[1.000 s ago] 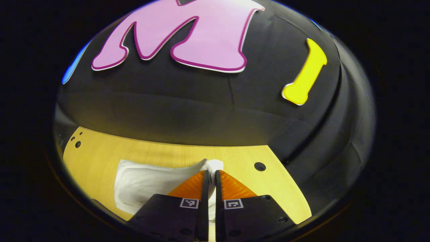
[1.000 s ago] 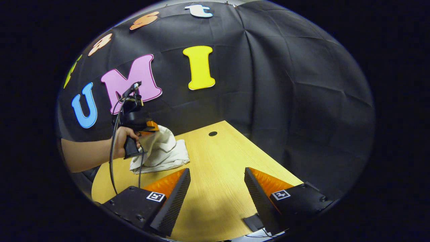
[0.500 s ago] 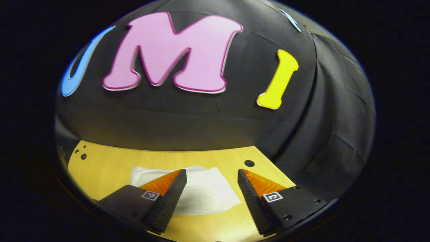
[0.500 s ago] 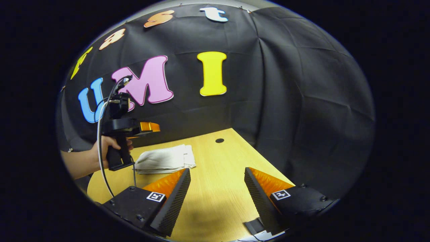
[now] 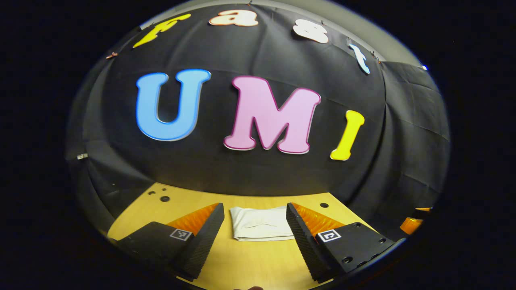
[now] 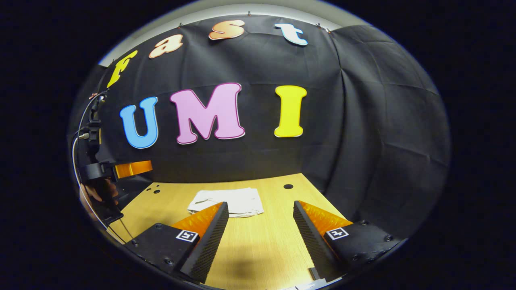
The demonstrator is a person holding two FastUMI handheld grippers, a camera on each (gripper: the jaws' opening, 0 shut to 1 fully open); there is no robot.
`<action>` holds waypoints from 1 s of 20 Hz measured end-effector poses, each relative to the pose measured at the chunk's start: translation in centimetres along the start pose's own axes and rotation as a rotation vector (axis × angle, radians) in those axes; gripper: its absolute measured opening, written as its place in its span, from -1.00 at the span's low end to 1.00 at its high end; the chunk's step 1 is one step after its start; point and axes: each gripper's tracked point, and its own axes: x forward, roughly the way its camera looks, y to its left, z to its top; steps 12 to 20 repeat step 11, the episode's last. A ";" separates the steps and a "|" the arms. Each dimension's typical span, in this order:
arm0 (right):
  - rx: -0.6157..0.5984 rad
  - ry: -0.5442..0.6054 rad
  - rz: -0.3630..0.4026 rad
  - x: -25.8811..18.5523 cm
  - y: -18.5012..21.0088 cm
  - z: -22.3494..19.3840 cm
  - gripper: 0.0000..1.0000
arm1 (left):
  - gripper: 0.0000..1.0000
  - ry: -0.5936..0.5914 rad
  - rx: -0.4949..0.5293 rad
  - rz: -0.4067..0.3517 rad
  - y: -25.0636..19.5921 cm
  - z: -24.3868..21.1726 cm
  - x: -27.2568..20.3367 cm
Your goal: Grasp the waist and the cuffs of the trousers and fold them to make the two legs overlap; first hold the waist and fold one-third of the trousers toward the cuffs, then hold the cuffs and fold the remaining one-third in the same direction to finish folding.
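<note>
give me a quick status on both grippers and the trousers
Left gripper open, right gripper open, both holding nothing. White cloth trousers folded flat on the pale wooden table. Nothing in the way.

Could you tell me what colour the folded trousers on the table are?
White; the trousers show best in the left gripper view.

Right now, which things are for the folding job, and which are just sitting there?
For the job:
- the folded white trousers, lying flat on the table
- the left gripper, open, holding nothing
- the right gripper, open, holding nothing

Just there:
- the wooden table
- the round holes in the tabletop
</note>
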 end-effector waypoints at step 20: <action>0.058 0.076 0.110 -8.5 7.5 -5.2 0.97 | 0.94 0.062 -0.185 0.064 7.7 -5.0 -17.8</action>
